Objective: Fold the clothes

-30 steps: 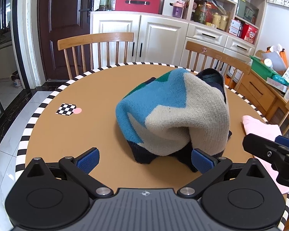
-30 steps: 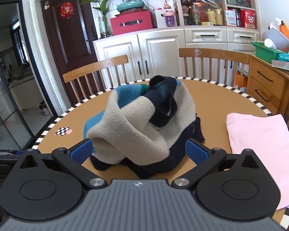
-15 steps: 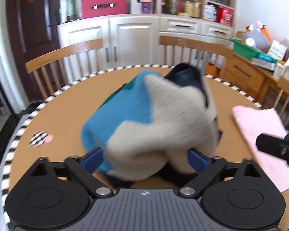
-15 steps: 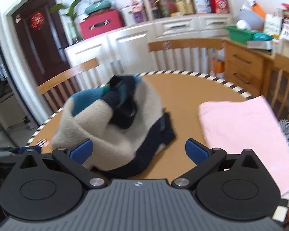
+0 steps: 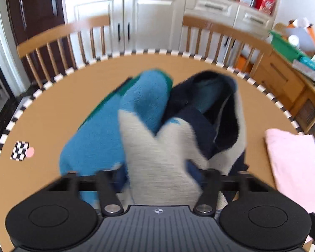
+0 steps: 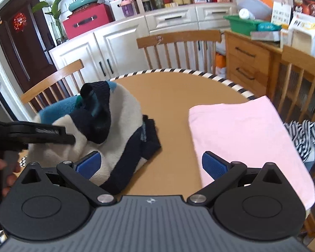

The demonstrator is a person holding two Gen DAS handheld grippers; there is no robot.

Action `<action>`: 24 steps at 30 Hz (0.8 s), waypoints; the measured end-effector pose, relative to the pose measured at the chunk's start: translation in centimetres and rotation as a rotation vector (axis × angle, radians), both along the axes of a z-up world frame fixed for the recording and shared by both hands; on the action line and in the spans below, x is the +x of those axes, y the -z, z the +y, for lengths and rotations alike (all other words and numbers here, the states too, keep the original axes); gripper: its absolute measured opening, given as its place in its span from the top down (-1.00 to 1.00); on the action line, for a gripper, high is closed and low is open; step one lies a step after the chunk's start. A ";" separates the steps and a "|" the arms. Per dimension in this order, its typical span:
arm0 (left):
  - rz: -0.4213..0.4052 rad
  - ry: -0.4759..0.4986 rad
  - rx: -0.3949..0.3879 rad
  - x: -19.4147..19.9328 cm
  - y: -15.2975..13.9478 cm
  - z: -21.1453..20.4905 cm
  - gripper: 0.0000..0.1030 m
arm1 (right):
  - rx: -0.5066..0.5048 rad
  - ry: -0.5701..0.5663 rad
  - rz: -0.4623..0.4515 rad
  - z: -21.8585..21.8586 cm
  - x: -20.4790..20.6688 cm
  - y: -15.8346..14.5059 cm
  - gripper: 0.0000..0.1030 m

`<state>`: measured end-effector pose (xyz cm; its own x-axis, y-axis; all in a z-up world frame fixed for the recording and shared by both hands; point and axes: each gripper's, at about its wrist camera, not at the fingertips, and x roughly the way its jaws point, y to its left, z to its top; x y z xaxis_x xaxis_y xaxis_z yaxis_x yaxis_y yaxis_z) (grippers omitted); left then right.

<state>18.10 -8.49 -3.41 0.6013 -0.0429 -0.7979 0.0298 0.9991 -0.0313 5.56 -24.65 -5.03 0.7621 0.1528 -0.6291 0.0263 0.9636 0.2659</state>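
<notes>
A crumpled knit sweater (image 5: 149,130) in blue, cream and navy lies heaped on the round brown table (image 5: 52,109). My left gripper (image 5: 157,174) has its jaws closing around the cream front fold of the sweater, which fills the gap between the pads. It shows in the right wrist view (image 6: 58,135) as a black arm pressed into the sweater (image 6: 115,121). My right gripper (image 6: 151,166) is open and empty, just right of the heap, above bare table.
A folded pink garment (image 6: 245,138) lies on the table's right side, also in the left wrist view (image 5: 294,163). A striped cloth (image 6: 304,134) hangs past the right edge. Wooden chairs (image 6: 178,48) ring the table. A checkered marker (image 5: 20,150) sits at the left.
My left gripper has moved forward into the sweater and narrowed its jaws onto the cream fold. My right gripper has swung right, away from the heap toward the pink garment, still open.
</notes>
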 end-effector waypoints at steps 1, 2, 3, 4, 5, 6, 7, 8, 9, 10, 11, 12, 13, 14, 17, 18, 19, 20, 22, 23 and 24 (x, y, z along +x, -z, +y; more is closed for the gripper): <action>0.004 -0.002 0.001 0.1 0.2 0.1 0.51 | -0.007 -0.006 0.001 0.2 0.2 -0.1 -0.99; 0.009 -0.003 0.002 0.3 0.3 0.2 0.64 | -0.015 -0.013 0.002 0.4 0.4 -0.2 -0.99; -0.003 -0.004 -0.005 0.1 0.2 0.4 0.67 | -0.022 -0.019 0.004 0.6 0.6 -0.3 -0.99; -0.027 -0.004 -0.014 -0.3 -0.2 0.7 0.70 | -0.029 -0.024 0.005 0.8 0.8 -0.5 -0.99; -0.050 -0.004 -0.024 -0.7 -0.6 1.1 0.71 | -0.035 -0.032 0.007 1.0 0.9 -0.6 -0.99; -0.074 -0.004 -0.033 -1.2 -1.0 1.4 0.72 | -0.040 -0.040 0.009 1.2 1.0 -0.7 -0.99; -0.097 -0.004 -0.043 -1.6 -1.5 1.8 0.72 | -0.047 -0.046 0.014 1.4 1.2 -0.7 -0.99; -0.112 -0.009 -0.049 -2.8 -2.3 3.0 0.72 | -0.056 -0.048 0.020 1.5 1.3 -0.8 -0.99; -0.123 -0.020 -0.067 -3.7 -3.0 4.0 0.72 | -0.063 -0.050 0.026 1.7 1.4 -0.8 -0.99; -0.128 -0.037 -0.093 -4.6 -3.6 5.3 0.72 | -0.066 -0.055 0.029 1.8 1.5 -0.9 -0.99; -0.133 -0.054 -0.120 -5.6 -4.2 6.5 0.72 | -0.066 -0.061 0.031 1.9 1.5 -0.9 -0.99; -0.140 -0.072 -0.138 -6.7 -4.6 8.0 0.72 | -0.068 -0.067 0.032 2.1 1.5 -1.0 -0.99; -0.147 -0.090 -0.154 -7.8 -5.0 9.5 0.72 | -0.074 -0.075 0.035 2.3 1.4 -1.0 -0.99; -0.142 -0.112 -0.166 -9.2 -5.1 10.8 0.72 | -0.079 -0.082 0.037 2.4 1.4 -1.1 -0.99; -0.070 -0.174 -0.170 -13.5 -4.2 14.7 0.69 | -0.092 -0.103 0.036 3.0 1.2 -1.3 -0.99; -0.026 -0.178 -0.152 -14.7 -3.5 15.6 0.67 | -0.091 -0.111 0.036 3.2 1.1 -1.3 -0.99; 0.010 -0.177 -0.132 -16.2 -2.6 16.4 0.62 | -0.088 -0.118 0.038 3.3 1.1 -1.4 -0.99; 0.045 -0.170 -0.104 -17.7 -1.7 17.2 0.58 | -0.082 -0.126 0.041 3.4 1.0 -1.4 -0.99; 0.108 -0.171 -0.031 -19.6 -0.6 18.2 0.29 | -0.072 -0.142 0.050 3.4 0.8 -1.3 -0.99; 0.134 -0.171 0.006 -20.4 -0.4 18.7 0.24 | -0.067 -0.149 0.054 3.4 0.7 -1.2 -0.99; 0.140 -0.164 0.031 -20.7 -0.6 19.0 0.13 | -0.059 -0.156 0.059 3.4 0.6 -1.1 -0.99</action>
<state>-2.63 10.51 -2.76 0.4811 0.0723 -0.8737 -0.1361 0.9907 0.0070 6.16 -21.30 -3.95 0.6933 0.2276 -0.6838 -0.1106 0.9712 0.2111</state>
